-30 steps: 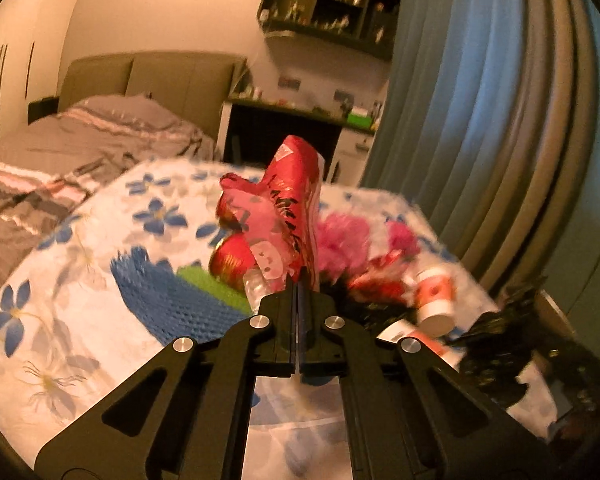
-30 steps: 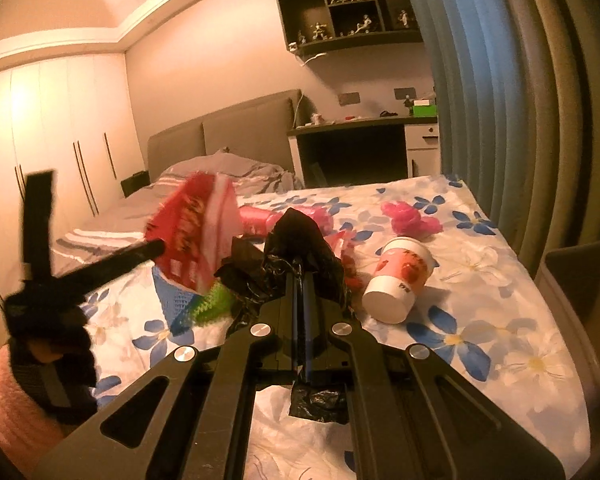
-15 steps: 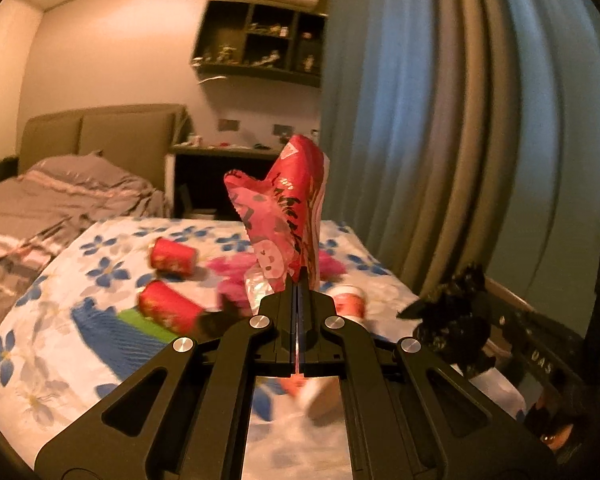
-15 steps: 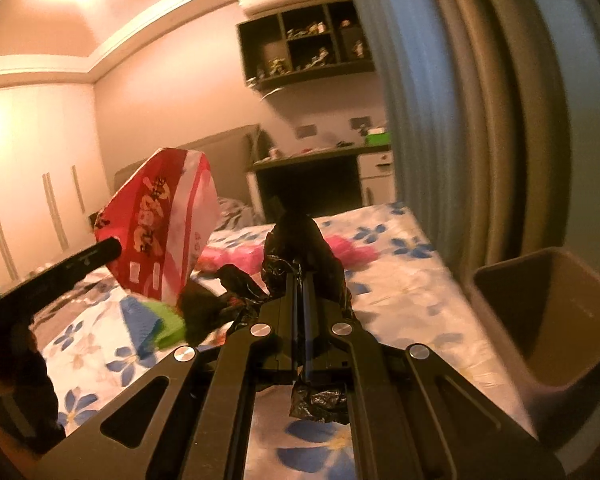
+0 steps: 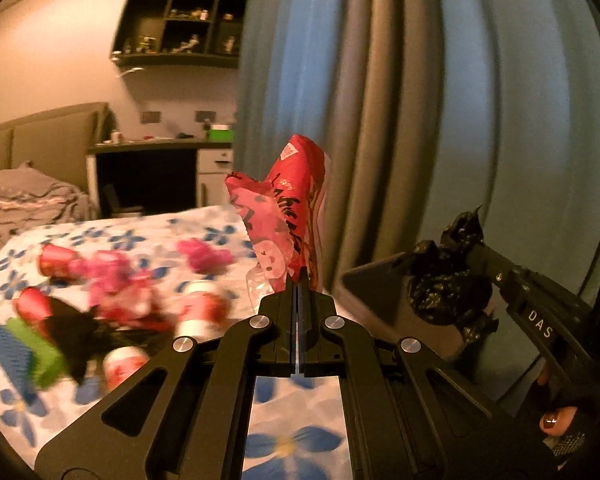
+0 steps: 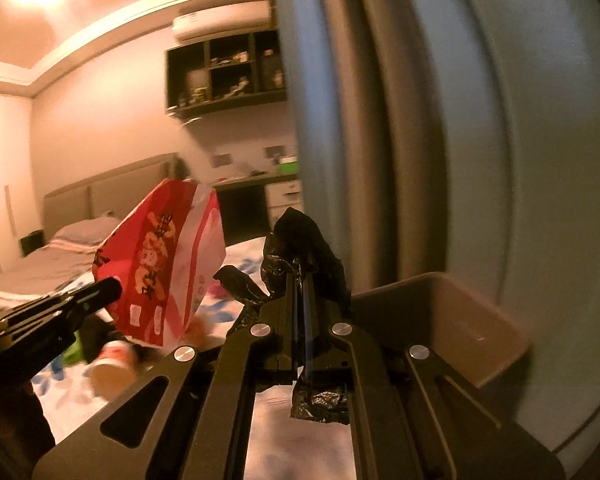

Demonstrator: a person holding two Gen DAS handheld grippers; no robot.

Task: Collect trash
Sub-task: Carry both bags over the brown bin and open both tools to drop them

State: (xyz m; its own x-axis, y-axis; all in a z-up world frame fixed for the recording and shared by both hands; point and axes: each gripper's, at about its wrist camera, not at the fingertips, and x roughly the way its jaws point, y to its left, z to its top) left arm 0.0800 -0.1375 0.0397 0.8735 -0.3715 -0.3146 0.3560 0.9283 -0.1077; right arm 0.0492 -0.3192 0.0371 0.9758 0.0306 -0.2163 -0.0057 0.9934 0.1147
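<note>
The left gripper [image 5: 298, 280] is clamped on a red snack bag [image 5: 296, 208] held upright above the bed [image 5: 284, 444]. The right gripper [image 6: 300, 280] pinches a crumpled black plastic bag [image 6: 300, 240] just beside the brown bin [image 6: 452, 320]; cups [image 5: 200, 312] and wrappers [image 5: 112, 276] lie on the bed

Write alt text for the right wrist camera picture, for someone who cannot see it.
A black handheld gripper, seen from behind, is shut on crumpled black plastic and points towards an open brown bin beside grey-blue curtains. At left, a second gripper holds up a red and white snack bag over a flower-print bed strewn with litter.
</note>
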